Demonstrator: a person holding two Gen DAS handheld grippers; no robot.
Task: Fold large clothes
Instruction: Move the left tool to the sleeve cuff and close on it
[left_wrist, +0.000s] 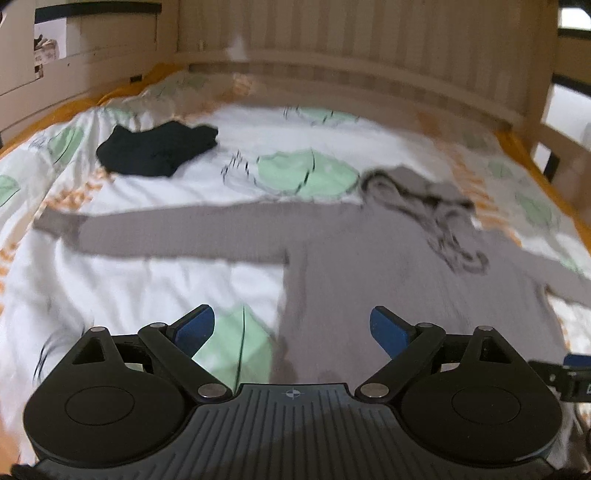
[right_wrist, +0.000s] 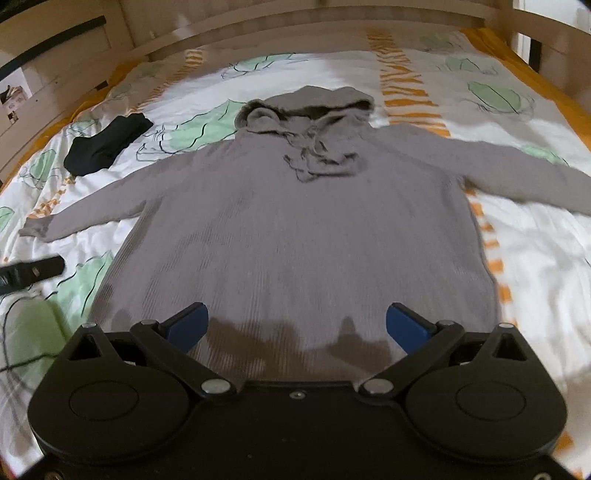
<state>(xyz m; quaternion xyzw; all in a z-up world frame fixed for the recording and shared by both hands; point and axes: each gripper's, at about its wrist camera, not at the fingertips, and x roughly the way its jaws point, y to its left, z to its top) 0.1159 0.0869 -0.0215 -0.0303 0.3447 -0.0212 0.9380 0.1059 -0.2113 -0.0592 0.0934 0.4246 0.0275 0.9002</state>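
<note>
Your left gripper (left_wrist: 291, 328) and right gripper (right_wrist: 297, 326) both hang jaws apart, gripping nothing, tilted down over the hem of the grey hoodie (right_wrist: 295, 229), spread flat on the patterned duvet (right_wrist: 535, 258). Its right sleeve runs out of frame; motion blurs details. Beyond the left sleeve lies a folded black garment (left_wrist: 157, 147).

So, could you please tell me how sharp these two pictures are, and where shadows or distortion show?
Left wrist view: the grey hoodie and the bedspread are smeared by motion blur, and the headboard bows with the fisheye. Right wrist view: somewhat sharper; the open right tongs cast dark shadows on the hoodie's hem; the bed edges curve.
</note>
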